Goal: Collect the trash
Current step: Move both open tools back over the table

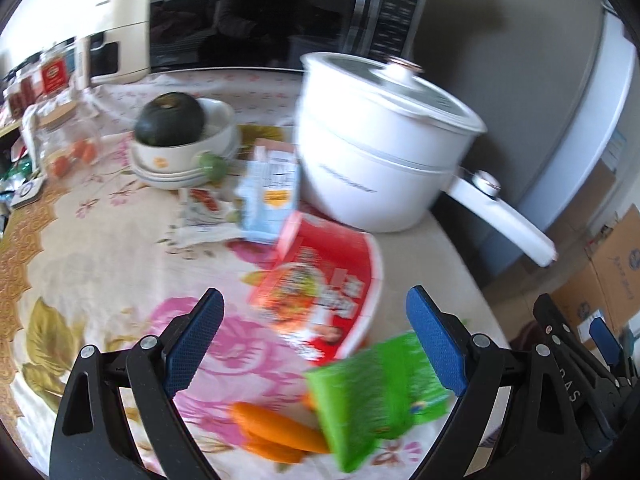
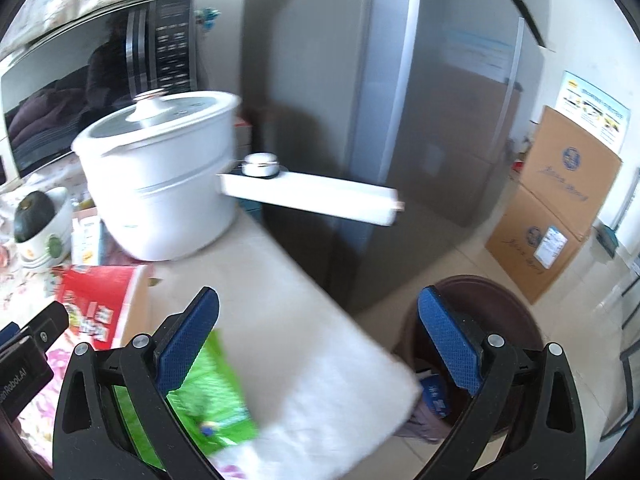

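Observation:
In the left wrist view my left gripper (image 1: 316,336) is open over the flowered tablecloth. A red instant-noodle cup (image 1: 328,288) lies on its side just beyond its fingertips. A green wrapper (image 1: 376,392) lies by the right finger, next to orange carrots (image 1: 276,432). A blue-and-white packet (image 1: 272,196) and a crumpled wrapper (image 1: 204,216) lie further back. My right gripper (image 2: 318,340) is open above the table's corner, with the green wrapper (image 2: 200,400) beneath its left finger. A dark round bin (image 2: 480,304) stands on the floor below, holding some trash.
A white electric pot (image 1: 384,148) with a long handle (image 2: 312,196) stands at the table's right edge. A bowl (image 1: 180,152) with a dark squash sits behind the trash, with jars (image 1: 64,140) to its left. A grey fridge (image 2: 400,120) and cardboard boxes (image 2: 560,208) stand past the bin.

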The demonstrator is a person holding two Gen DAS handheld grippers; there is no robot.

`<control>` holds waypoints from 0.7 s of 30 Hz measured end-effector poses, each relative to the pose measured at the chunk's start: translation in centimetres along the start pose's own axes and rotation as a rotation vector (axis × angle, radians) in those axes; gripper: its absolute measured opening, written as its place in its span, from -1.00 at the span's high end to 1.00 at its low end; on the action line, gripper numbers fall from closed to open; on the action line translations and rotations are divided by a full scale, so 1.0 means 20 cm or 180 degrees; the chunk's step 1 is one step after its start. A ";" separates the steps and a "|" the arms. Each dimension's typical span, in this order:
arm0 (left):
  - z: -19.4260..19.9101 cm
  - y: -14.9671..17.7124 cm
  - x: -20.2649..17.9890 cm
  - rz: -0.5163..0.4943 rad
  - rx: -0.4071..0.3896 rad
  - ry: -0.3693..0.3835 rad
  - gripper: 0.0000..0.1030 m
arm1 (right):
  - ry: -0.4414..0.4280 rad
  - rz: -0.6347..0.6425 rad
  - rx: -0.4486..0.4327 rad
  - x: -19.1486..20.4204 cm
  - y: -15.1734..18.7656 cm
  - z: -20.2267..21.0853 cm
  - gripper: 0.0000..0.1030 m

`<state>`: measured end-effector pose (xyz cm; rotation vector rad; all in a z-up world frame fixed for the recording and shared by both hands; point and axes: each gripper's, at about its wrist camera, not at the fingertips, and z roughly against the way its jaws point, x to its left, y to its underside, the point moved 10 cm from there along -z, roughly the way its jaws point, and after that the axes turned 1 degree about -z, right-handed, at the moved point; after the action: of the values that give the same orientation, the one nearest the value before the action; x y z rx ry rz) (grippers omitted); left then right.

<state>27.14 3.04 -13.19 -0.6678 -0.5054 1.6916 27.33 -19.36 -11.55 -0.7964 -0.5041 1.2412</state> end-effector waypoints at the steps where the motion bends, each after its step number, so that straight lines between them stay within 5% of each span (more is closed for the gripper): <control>1: 0.00 -0.01 0.06 0.0037 -0.0001 -0.0041 -0.74 | -0.0062 0.0025 0.0019 0.06 0.00 0.00 -0.86; 14: -0.05 0.00 0.64 0.0480 0.0092 -0.0320 -0.74 | -0.0598 0.0218 0.0351 0.64 0.09 -0.09 -0.86; 21: -0.08 0.01 0.82 0.0718 0.0181 -0.0272 -0.74 | -0.0936 0.0090 0.0719 0.85 0.15 -0.18 -0.86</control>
<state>25.70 18.92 -17.08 -0.6317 -0.4531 1.9462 32.70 -3.62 -17.51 -0.4334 -0.5784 1.4223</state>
